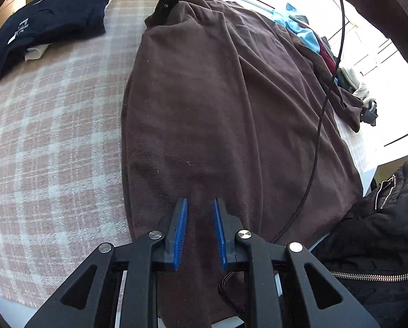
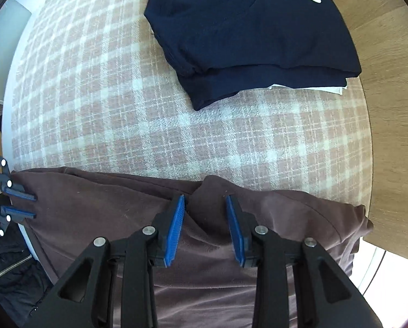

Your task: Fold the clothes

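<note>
Brown garment (image 2: 100,213) lies spread over the plaid-covered worktop (image 2: 122,109). Left hand-held gripper (image 1: 200,205) angles down at its near edge, blue pads slightly apart over the cloth. Right hand-held gripper (image 2: 205,201) points straight down onto its far fold, pads apart. Beyond the garment sits a folded navy stack (image 2: 253,32).

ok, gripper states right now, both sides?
Left gripper: open, over the brown garment, holding nothing.
Right gripper: open, brown garment under it, holding nothing.
</note>
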### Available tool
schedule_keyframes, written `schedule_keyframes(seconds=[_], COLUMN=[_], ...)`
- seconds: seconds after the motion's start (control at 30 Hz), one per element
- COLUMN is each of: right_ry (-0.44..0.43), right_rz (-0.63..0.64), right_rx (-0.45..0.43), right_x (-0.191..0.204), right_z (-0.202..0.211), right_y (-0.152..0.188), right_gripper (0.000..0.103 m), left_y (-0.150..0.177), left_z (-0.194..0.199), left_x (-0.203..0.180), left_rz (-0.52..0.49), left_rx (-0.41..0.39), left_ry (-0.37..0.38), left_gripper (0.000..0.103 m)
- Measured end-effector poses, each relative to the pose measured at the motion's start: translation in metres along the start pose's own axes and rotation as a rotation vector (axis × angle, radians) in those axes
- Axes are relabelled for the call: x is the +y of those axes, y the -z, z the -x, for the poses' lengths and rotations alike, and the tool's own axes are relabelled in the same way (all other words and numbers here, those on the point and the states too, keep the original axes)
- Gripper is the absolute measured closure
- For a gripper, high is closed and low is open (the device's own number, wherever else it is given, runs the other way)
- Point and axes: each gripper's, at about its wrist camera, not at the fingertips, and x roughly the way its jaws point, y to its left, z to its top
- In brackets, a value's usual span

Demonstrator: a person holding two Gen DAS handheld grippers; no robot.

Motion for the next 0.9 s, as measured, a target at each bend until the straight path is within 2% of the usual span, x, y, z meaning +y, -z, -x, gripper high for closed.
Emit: schedule_keyframes(seconds=[0.13,0.17,0.2,0.3,0.4,0.47,0.5,0.6,0.63,0.67,0.7,0.73,0.8,0.9], right_ry=[0.017,0.000,-0.016,-0.084,-0.267,-0.361,-0.351,-0.352,-0.370,-0.383,-0.349,-0.312,-0.180,-0.137], right_rz=[-0.054,-0.066,-0.079,-0.145,-0.358,-0.447,-0.439,-0.434,-0.425,-0.418,-0.427,-0.437,-0.490,-0.629], right_rx=[0.068,0.070,0.069,-0.032,-0.227,-0.216,-0.193,-0.174,-0.227,-0.280,-0.321,-0.361,-0.394,-0.338], right_x=[-0.013,-0.016,-0.020,-0.036,-0.080,-0.099,-0.098,-0.080,-0.084,-0.088,-0.096,-0.104,-0.129,-0.184], right_z=[-0.016,-0.016,-0.016,0.004,0.029,0.010,0.000,0.009,0.024,0.039,0.055,0.070,0.085,0.074], right_y=[-0.007,-0.006,-0.004,0.002,0.017,0.018,0.012,0.002,0.008,0.014,0.024,0.033,0.052,0.078], right_gripper=[0.074,0.086,0.092,0.094,0.094,0.094,0.094,0.092,0.087,0.078,0.070,0.053,0.046,0.046], left_y=[0.005,0.007,0.007,0.008,0.008,0.006,0.004,0.001,-0.001,-0.005,-0.015,-0.026,-0.056,-0.111], left_z=[0.002,0.002,0.002,0.002,0.001,0.002,0.002,0.007,0.010,0.014,0.023,0.032,0.045,0.057], left_x=[-0.001,-0.001,-0.002,-0.004,-0.004,0.000,0.001,0.003,0.002,0.002,0.003,0.004,0.007,0.013], left_rz=[-0.008,-0.009,-0.008,-0.011,-0.013,-0.007,-0.002,-0.008,-0.016,-0.025,-0.037,-0.048,-0.087,-0.163], left_rx=[-0.021,-0.028,-0.034,-0.051,-0.062,-0.053,-0.046,-0.015,-0.004,0.003,-0.016,-0.034,-0.079,-0.153], left_ry=[0.013,0.013,0.013,0.009,0.007,0.016,0.020,0.018,0.012,0.008,0.007,0.007,-0.033,-0.132], left_gripper=[0.085,0.085,0.085,0.085,0.085,0.085,0.085,0.085,0.085,0.085,0.085,0.085,0.084,0.084])
